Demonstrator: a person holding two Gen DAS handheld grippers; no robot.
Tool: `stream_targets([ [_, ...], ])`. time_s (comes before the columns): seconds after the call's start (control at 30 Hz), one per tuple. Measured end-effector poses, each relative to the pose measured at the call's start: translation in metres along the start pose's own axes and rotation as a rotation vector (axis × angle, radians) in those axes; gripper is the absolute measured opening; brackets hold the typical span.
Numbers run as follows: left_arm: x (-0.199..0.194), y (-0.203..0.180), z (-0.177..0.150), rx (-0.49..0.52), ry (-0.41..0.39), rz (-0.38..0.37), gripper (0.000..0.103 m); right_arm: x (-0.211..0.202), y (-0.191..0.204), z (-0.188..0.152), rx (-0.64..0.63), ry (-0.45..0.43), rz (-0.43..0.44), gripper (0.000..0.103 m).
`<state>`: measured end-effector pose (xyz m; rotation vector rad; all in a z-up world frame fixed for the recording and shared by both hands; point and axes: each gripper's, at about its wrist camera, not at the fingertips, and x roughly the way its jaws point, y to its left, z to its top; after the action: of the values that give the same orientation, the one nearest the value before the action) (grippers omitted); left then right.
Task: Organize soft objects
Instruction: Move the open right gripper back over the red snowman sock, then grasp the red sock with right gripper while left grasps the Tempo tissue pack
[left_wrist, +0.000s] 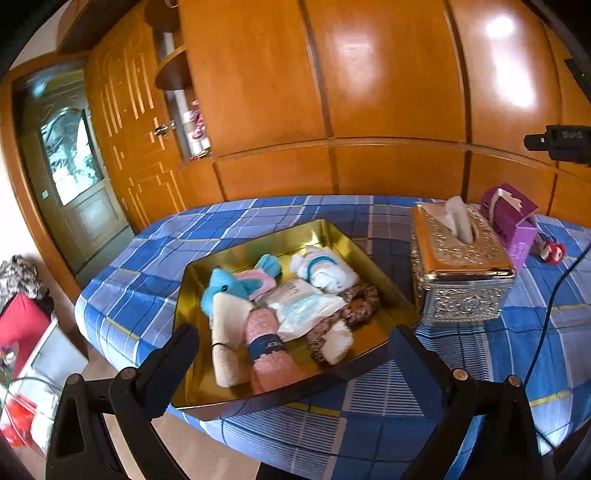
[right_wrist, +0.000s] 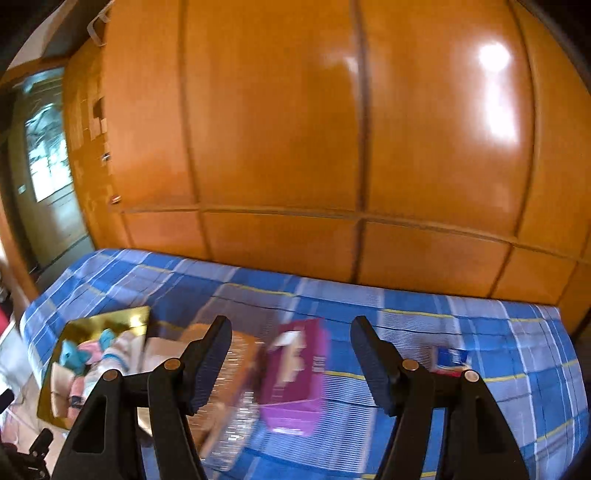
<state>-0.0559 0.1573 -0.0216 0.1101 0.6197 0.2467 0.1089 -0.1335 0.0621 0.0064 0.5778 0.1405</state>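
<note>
A gold metal tray (left_wrist: 295, 230) lies on the blue checked bed. It holds several soft items: a turquoise plush (left_wrist: 225, 286), a beige rolled cloth (left_wrist: 227, 332), a pink rolled cloth (left_wrist: 266, 343), a white bundle (left_wrist: 325, 271), a packet of face masks (left_wrist: 303, 304) and a leopard scrunchie (left_wrist: 360, 299). My left gripper (left_wrist: 291, 341) hangs open above the tray's near edge, nothing between its fingers. My right gripper (right_wrist: 290, 349) is open and empty above the bed, over a purple box (right_wrist: 295, 373). The tray (right_wrist: 107, 319) shows blurred at that view's left.
An ornate gold tissue box (left_wrist: 458, 258) stands right of the tray, the purple box (left_wrist: 511, 218) behind it, a red-and-white item (left_wrist: 552, 251) further right. A blue cable (left_wrist: 554, 295) crosses the bed. Wooden wardrobe panels (left_wrist: 332, 92) back the bed. Floor clutter lies at the left.
</note>
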Motion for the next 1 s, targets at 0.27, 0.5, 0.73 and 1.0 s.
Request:
stream_targets([
  [0.27,-0.008,-0.033,0.019,0.075,-0.033,-0.078,0.103,0.001,-0.088,-0.017,0.098,0.034,-0.131,0.068],
  [0.5,-0.030,-0.074,0.043,0.127,-0.089,-0.291,0.103,0.009,-0.217,-0.057,0.396,0.142,-0.266,0.068],
  [0.73,-0.037,-0.131,0.056,0.246,-0.082,-0.438,0.103,0.047,-0.281,-0.099,0.590,0.300,-0.286,0.068],
  [1.0,-0.035,-0.164,0.059,0.287,-0.051,-0.512,0.103,0.130,-0.265,-0.116,0.724,0.451,-0.161,0.069],
])
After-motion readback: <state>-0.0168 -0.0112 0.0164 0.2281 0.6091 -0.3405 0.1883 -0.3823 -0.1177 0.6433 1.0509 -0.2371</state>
